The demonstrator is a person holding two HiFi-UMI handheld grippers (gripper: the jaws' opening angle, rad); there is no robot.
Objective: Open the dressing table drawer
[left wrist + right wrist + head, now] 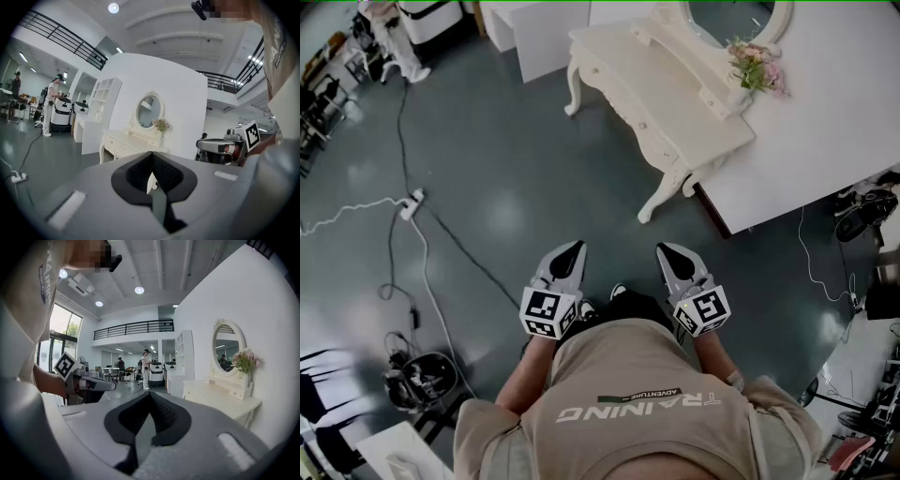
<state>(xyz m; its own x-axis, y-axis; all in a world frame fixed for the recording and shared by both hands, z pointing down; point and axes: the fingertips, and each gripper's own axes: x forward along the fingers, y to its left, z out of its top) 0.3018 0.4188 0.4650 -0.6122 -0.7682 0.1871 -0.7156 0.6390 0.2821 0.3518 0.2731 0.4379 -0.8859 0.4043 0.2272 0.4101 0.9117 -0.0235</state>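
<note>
Left gripper (pixel 575 251) and right gripper (pixel 666 251) both have their jaws pressed together on nothing. They are held side by side just in front of the person's torso. The white carved wooden dressing table (pixel 675 94) stands well apart from them, ahead and to the right, backed against the white wall panel (pixel 825 112). Its long axis runs diagonally away. Its knobbed drawer fronts (pixel 621 101) line the long front edge, facing the open grey floor (pixel 506 187). By my judgement the right gripper is nearer, but both have to travel forward first.
</note>
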